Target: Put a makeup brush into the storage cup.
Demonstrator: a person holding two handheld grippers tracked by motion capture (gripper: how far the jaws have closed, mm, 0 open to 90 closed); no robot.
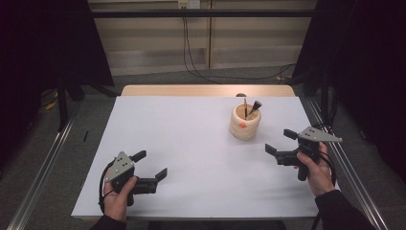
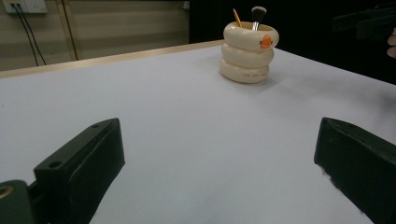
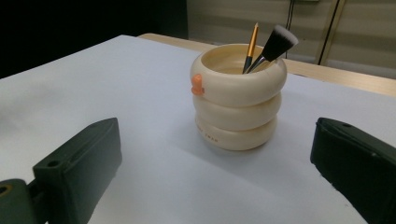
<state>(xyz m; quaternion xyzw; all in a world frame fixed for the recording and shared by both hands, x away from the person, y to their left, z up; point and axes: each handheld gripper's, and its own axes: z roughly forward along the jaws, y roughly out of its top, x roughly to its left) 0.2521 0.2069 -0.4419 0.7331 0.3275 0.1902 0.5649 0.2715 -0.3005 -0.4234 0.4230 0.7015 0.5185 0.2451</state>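
Upright, brush (image 3: 272, 50) in holder (image 3: 238, 100), bristles up; both tongs (image 1: 152, 165) (image 1: 280, 142) apart, empty.

The high view is dim at its sides, where dark curtains swallow the light, while the white table (image 1: 191, 158) is evenly and softly lit from above with no glare. The cream holder (image 1: 245, 122) casts a faint, short shadow on the sheet beside its base. All three pictures are slightly soft and grainy. In both gripper views the black jaws at the bottom are close and out of focus, and the holder (image 3: 238, 95) is fairly sharp, with a soft shadow spread to its right on the table.
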